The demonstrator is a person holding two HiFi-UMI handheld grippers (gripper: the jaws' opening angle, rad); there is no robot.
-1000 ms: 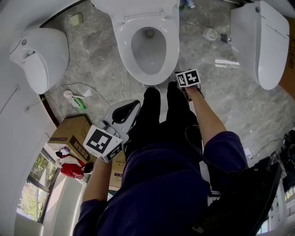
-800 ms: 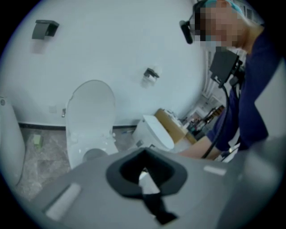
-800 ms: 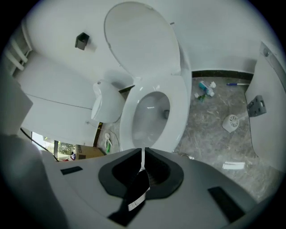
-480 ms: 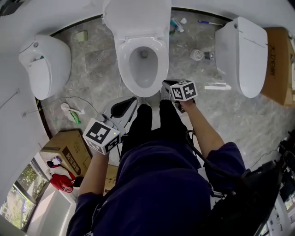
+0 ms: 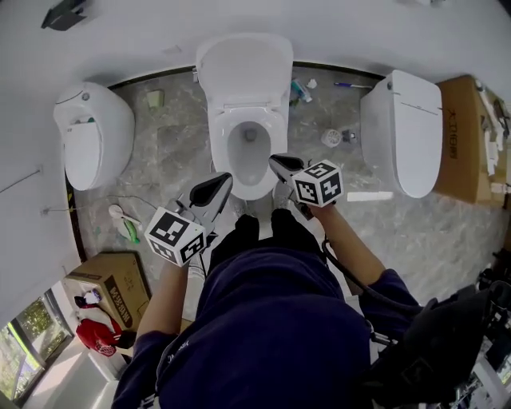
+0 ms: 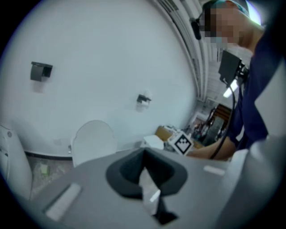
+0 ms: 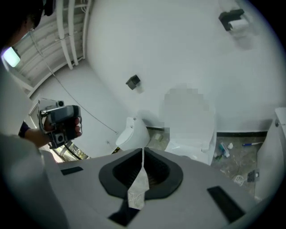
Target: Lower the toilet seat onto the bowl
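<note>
Currently | left gripper [image 5: 218, 182]: jaws closed together, empty | right gripper [image 5: 277, 163]: jaws closed together, empty | both are held near toilet [image 5: 219, 140] front edge

I seem to be working in a sanitary-ware test room or showroom, not a home bathroom. A left toilet [image 5: 90, 136], a middle toilet [image 5: 243, 80] and a right toilet [image 5: 403, 132] stand in a row along one white wall [image 5: 239, 24] on a grey stone-tile floor [image 5: 172, 164]. One cardboard box [image 5: 108, 283] sits at lower left and another box [image 5: 465, 136] at the right edge.
</note>
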